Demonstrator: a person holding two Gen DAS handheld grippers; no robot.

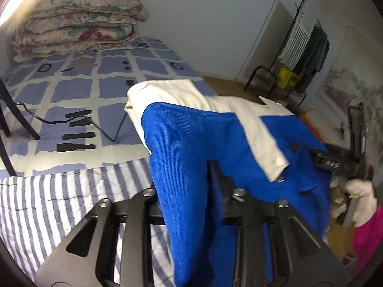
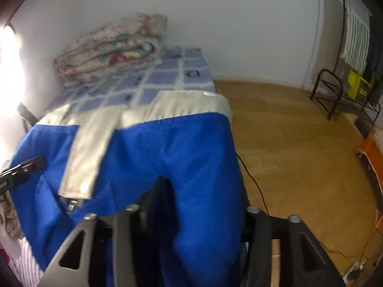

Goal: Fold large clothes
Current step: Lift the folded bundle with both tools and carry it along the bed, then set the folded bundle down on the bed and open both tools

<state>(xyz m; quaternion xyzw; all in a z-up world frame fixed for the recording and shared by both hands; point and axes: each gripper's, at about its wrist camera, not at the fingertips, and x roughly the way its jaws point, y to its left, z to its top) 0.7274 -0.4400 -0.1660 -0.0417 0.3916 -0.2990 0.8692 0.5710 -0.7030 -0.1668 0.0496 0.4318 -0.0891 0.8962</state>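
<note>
A: Blue-and-cream garment (image 1: 215, 143), one item, knit blue body with cream panels. Location: draped over both tongs, hanging above the near edge of the bed (image 1: 79, 79), over the striped sheet (image 1: 47, 203).

B: Left tongs (image 1: 191, 203), state?

A: Part open. A blue fold runs down between the jaws and hides the tips; whether the pads pinch it, cannot tell.

B: Right tongs (image 2: 189, 215)?

A: Part open too, somewhat wider. Blue cloth falls through the gap; grip not visible.

B: Orientation?

A: Long axis runs side to side, from one tongs to the other, cream band on the far edge. Cloth lies directly ahead of both, so neither hand is nearer.

B: Judgement for the next move?

A: Probably lay it forward onto the bed, both ends level.
</note>
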